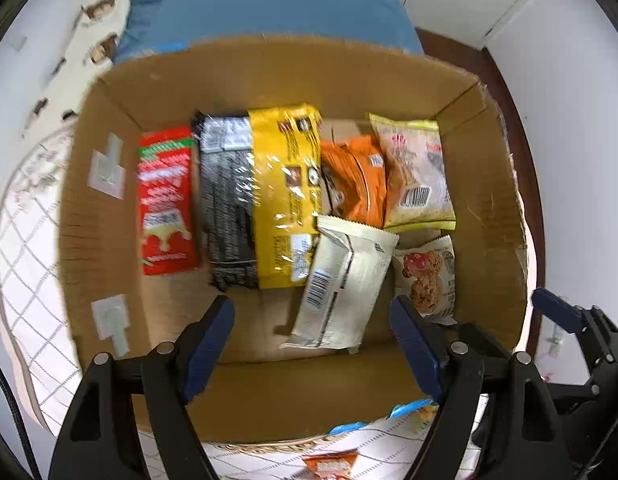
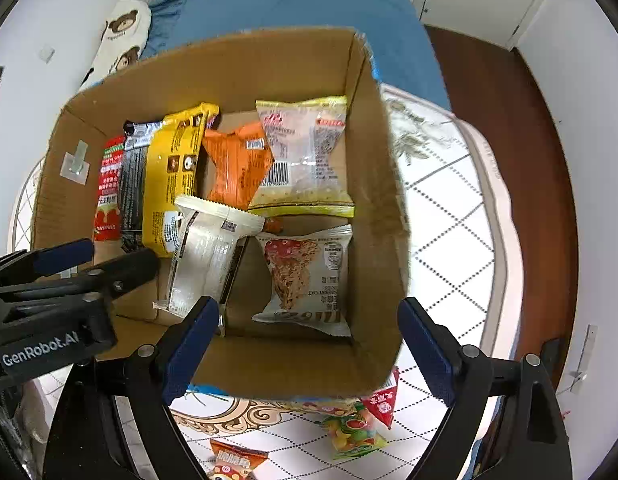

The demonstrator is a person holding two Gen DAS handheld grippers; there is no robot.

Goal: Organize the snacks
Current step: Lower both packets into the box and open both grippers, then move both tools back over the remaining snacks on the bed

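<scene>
An open cardboard box (image 1: 109, 208) (image 2: 377, 208) holds several snack packs: a red pack (image 1: 165, 200), a black pack (image 1: 225, 200), a yellow pack (image 1: 283, 196) (image 2: 171, 176), an orange pack (image 1: 355, 180) (image 2: 239, 168), a pale yellow pack (image 1: 417, 176) (image 2: 305, 160), a white pack (image 1: 341, 284) (image 2: 207, 260) and a cookie pack (image 1: 427, 276) (image 2: 309, 276). My left gripper (image 1: 313, 344) is open and empty above the box's near side. My right gripper (image 2: 309, 344) is open and empty above the box's near right corner. The left gripper also shows in the right wrist view (image 2: 89, 256).
The box stands on a white patterned table (image 2: 449, 240). Loose snacks lie in front of the box: a colourful candy bag (image 2: 355, 432), a red pack (image 2: 383, 400) and an orange pack (image 2: 237, 460) (image 1: 329, 466). A blue bed (image 2: 289, 4) is behind.
</scene>
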